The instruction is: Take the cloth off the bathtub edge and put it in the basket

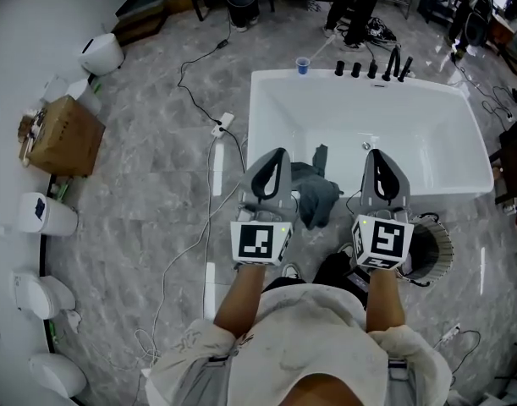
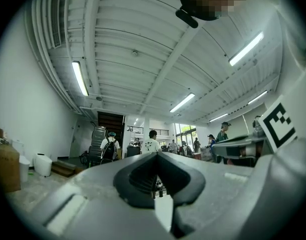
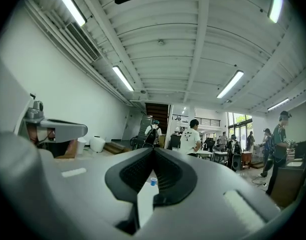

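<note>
Nothing done yet: the grey cloth (image 1: 316, 194) hangs over the bathtub (image 1: 360, 83) edge, between both pairs of jaws. The left gripper (image 1: 275, 156) and right gripper (image 1: 378, 156) are closed, empty. The basket (image 1: 445, 248) waits just beside the right jaws.

You wore a loose off-white shirt (image 1: 300, 332), and its short sleeves (image 1: 199, 345) were bunched and creased. Your left tongs (image 1: 279, 154) and right tongs (image 1: 376, 153) were a matching pair. Each had a smooth grey shell that narrowed to a rounded tip, with a dark looped opening along its upper face. On the inner faces, the pads (image 2: 141, 176) were black and finely ribbed. At the hand end each pair carried a white cube (image 1: 260, 242) printed with bold black square markers on its faces.
</note>
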`<state>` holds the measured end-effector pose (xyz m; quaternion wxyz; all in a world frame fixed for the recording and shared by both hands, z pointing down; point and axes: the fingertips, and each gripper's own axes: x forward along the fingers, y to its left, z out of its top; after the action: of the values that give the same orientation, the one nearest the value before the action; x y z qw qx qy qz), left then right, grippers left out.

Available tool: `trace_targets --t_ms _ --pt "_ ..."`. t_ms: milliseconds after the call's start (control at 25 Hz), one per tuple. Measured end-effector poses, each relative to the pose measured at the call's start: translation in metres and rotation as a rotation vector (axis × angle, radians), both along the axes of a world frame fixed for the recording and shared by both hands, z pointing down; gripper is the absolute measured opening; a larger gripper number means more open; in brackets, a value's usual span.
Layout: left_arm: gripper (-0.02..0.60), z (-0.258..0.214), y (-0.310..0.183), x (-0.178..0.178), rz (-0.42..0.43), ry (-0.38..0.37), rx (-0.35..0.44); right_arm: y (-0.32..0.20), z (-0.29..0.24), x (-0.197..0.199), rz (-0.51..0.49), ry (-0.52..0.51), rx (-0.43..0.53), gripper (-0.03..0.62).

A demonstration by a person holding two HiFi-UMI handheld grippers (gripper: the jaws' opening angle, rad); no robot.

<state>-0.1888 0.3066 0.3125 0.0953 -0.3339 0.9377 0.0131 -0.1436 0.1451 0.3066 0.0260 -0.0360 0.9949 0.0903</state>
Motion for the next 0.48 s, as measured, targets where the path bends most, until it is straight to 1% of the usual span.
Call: trace_targets --t_ms 80,160,240,320,480 --pt "0.000 0.007 -0.002 -0.003 -0.005 0.012 -0.011 -0.001 0.003 -0.004 -0.010 0.005 0.008 0.002" --pt "0.000 0.012 -0.006 -0.004 -0.011 0.030 -0.002 -0.004 0.003 -0.005 -0.017 -0.001 0.031 0.002" --pt "0.000 0.016 -0.008 -0.009 -0.033 0.028 0.000 -0.008 0.006 -0.008 -0.026 -0.008 0.041 0.002" --pt "0.000 0.020 -0.010 -0.017 -0.054 0.010 -0.003 -0.012 0.012 -0.015 -0.038 -0.001 0.026 0.002" --pt "0.000 0.024 -0.026 -0.030 -0.060 0.021 0.017 -0.025 0.021 -0.035 -0.064 0.018 -0.031 0.002"
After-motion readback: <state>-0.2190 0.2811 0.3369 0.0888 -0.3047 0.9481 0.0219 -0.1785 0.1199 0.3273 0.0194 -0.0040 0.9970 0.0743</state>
